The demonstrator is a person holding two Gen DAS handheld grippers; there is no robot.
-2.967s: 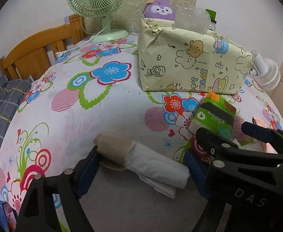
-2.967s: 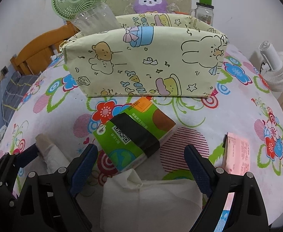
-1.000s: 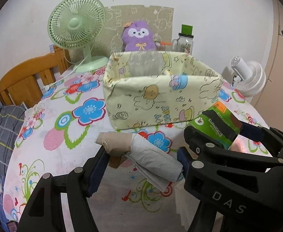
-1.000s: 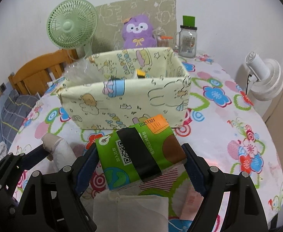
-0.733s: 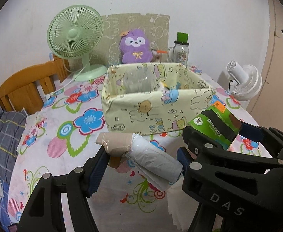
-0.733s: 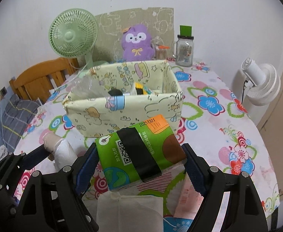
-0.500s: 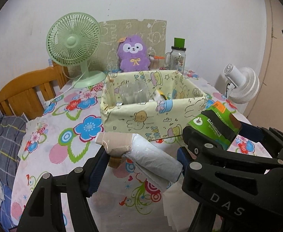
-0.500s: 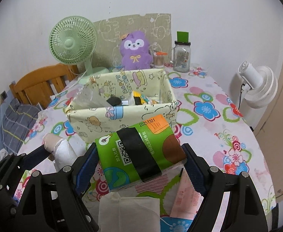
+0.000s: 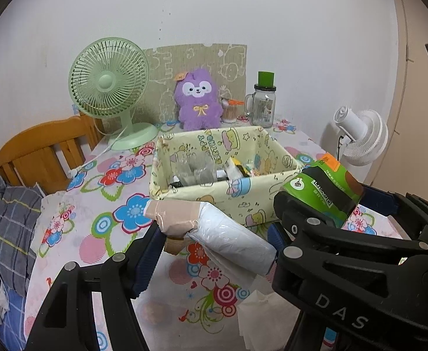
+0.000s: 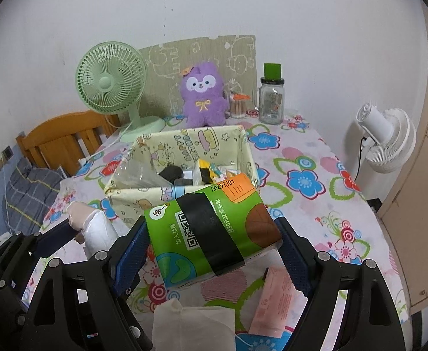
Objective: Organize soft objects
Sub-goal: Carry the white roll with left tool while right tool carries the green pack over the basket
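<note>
My left gripper (image 9: 214, 242) is shut on a white plastic-bag roll (image 9: 211, 231) with a beige end, held in the air in front of the yellow cartoon-print fabric box (image 9: 243, 201). My right gripper (image 10: 214, 248) is shut on a green tissue pack (image 10: 211, 231) with a black band, also raised near the box (image 10: 143, 201). The box holds clear plastic and several small items. The roll also shows at left in the right wrist view (image 10: 94, 231), and the pack at right in the left wrist view (image 9: 322, 187).
A white folded cloth (image 10: 193, 327) and a pink packet (image 10: 275, 301) lie on the floral tablecloth below. Behind the box stand a green fan (image 9: 111, 87), a purple plush (image 9: 198, 99) and a glass jar (image 9: 263, 105). A white fan (image 10: 386, 143) stands right, a wooden chair (image 9: 44, 152) left.
Both grippers closed on the roll and the tissue pack lying on the table, then lifted them. In the last second they rose further, so the inside of the box now shows.
</note>
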